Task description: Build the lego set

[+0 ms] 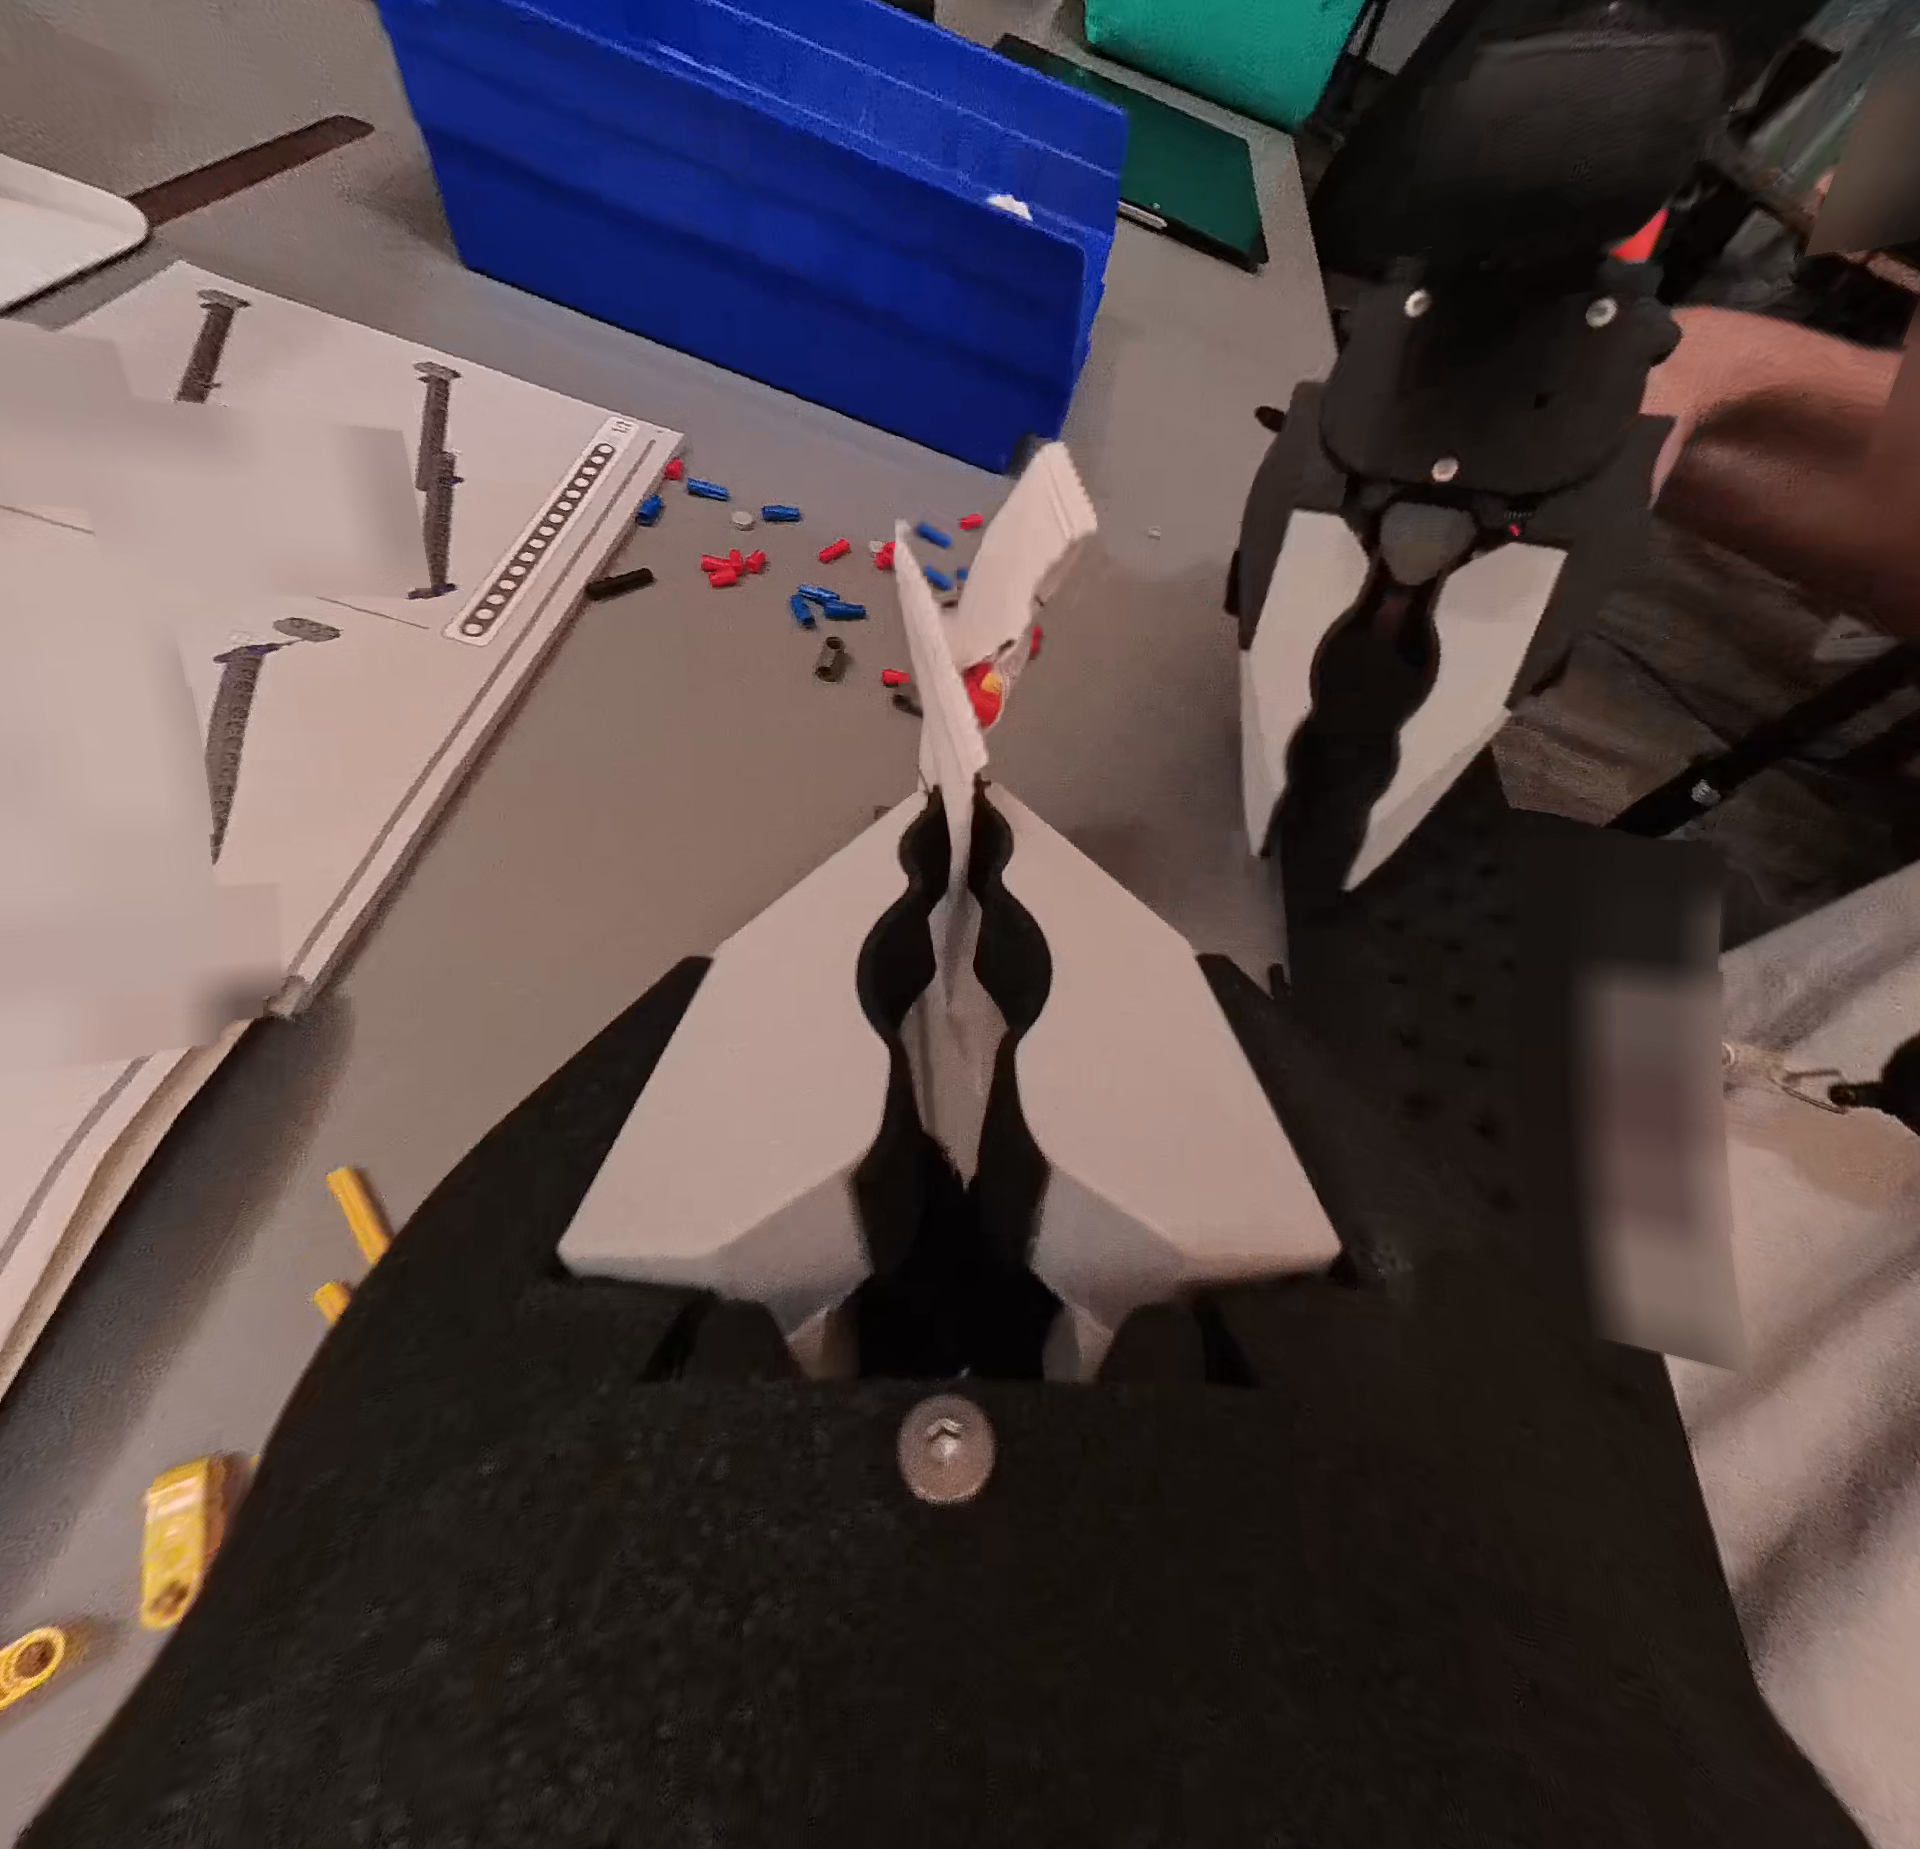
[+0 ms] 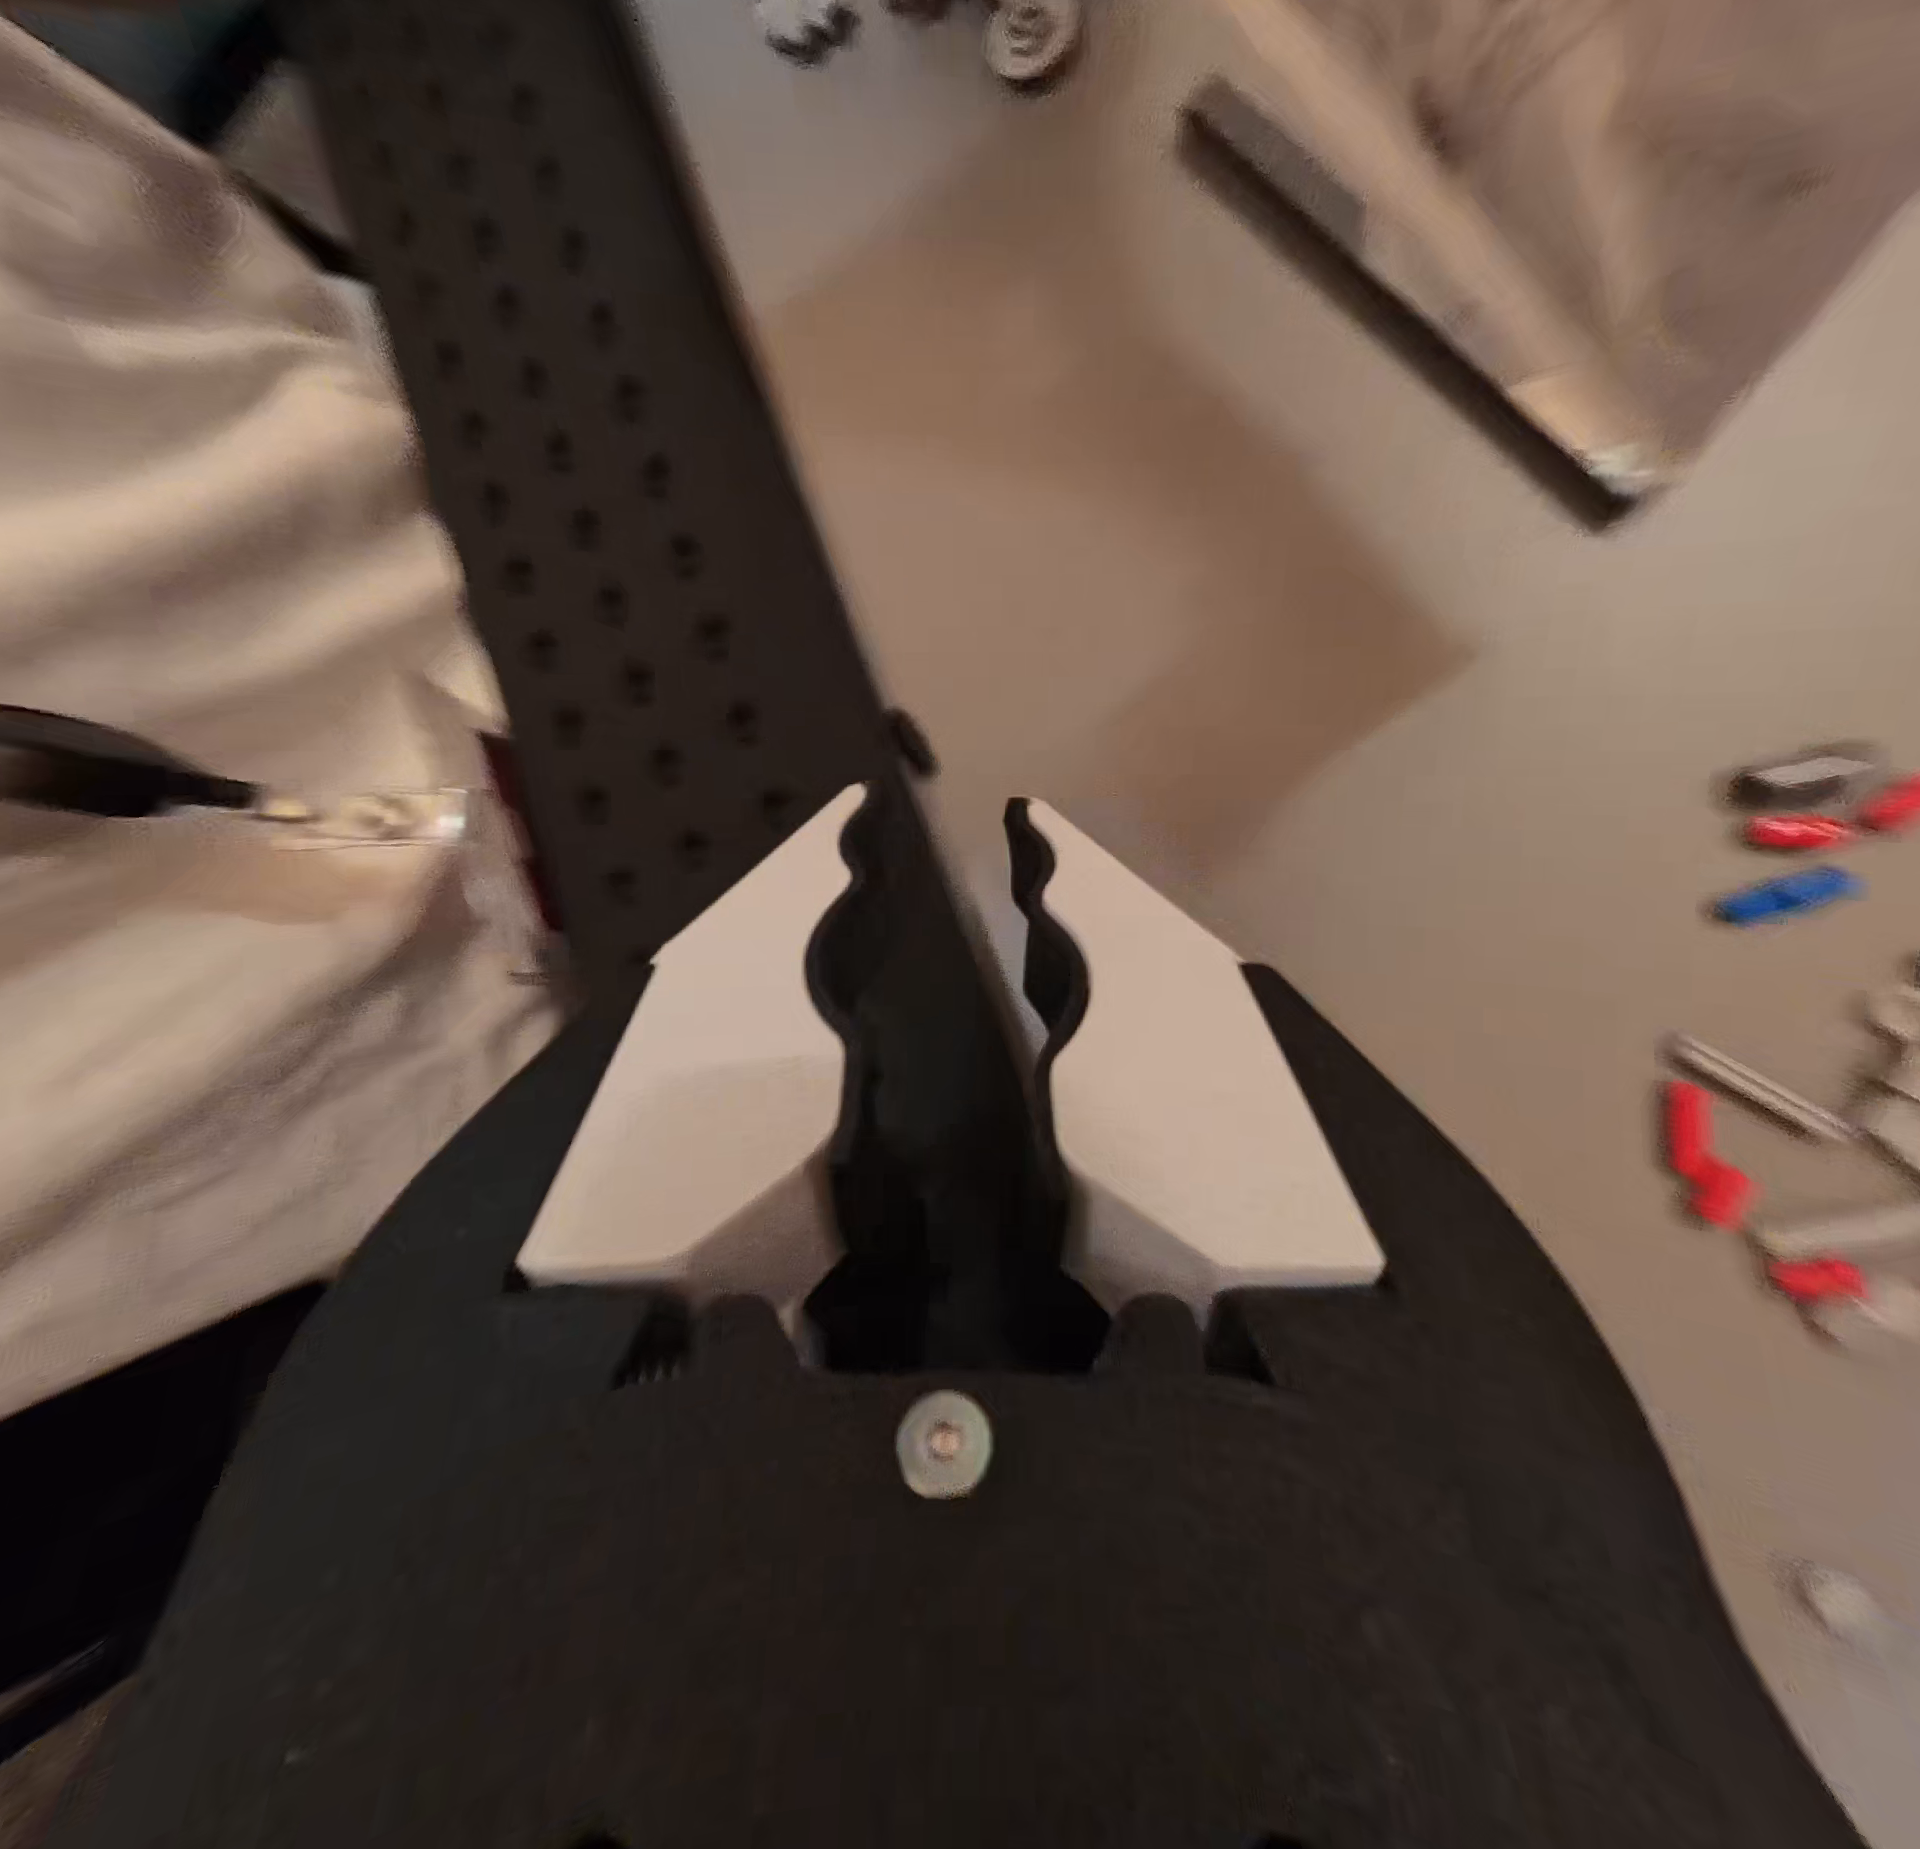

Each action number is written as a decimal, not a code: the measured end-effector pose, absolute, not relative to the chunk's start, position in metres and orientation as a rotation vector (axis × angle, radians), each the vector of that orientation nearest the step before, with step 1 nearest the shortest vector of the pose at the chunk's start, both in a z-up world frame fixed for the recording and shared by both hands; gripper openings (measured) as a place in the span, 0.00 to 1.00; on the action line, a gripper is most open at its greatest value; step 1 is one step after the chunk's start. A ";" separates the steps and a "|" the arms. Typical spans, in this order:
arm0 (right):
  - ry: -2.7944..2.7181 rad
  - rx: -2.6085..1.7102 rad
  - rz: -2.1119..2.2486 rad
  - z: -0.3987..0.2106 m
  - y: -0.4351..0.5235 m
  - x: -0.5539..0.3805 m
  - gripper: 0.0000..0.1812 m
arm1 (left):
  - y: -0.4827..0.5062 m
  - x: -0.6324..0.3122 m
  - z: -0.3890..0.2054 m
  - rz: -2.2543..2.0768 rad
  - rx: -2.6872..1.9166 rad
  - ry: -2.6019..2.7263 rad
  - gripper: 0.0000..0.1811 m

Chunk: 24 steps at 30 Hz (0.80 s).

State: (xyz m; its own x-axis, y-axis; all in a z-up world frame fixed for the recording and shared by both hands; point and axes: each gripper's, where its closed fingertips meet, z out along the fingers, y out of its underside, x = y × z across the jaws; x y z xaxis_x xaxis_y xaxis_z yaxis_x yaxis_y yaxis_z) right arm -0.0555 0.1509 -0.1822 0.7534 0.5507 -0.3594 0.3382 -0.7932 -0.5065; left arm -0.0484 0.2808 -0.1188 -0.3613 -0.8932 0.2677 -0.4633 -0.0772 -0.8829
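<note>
My left tool (image 1: 954, 797) grips an emptied white parts bag (image 1: 997, 594); my right tool (image 2: 940, 812) hangs open, empty. Pins (image 1: 774, 563) lie scattered on the desk (image 1: 675, 812); building seems barely begun.

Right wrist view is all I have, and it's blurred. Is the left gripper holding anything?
Observer: Yes. The left gripper is shut on a white paper bag that sticks up past its fingertips.
Operator: What's beyond the bag?
Observer: A tall blue plastic bin stands on the grey table, behind the scattered pins.
Operator: Any yellow parts?
Observer: Yes, small yellow plastic pieces lie on the table to that gripper's near left.
</note>
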 end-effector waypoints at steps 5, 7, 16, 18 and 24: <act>-0.740 -2.536 0.896 -0.179 0.143 -0.084 0.11 | 0.296 -0.053 -0.120 -1.447 -1.509 1.730 0.00; -0.779 -2.530 0.806 -0.189 0.154 -0.076 0.08 | 0.298 -0.054 -0.121 -1.449 -1.512 1.727 0.00; -1.287 -2.318 0.509 -0.203 0.168 -0.072 0.16 | 0.298 -0.055 -0.125 -1.487 -1.525 1.745 0.00; -1.347 -2.295 0.531 -0.201 0.168 -0.074 0.18 | 0.297 -0.055 -0.125 -1.479 -1.519 1.751 0.00; -1.518 -2.246 0.471 -0.210 0.165 -0.075 0.16 | 0.295 -0.053 -0.127 -1.457 -1.513 1.760 0.00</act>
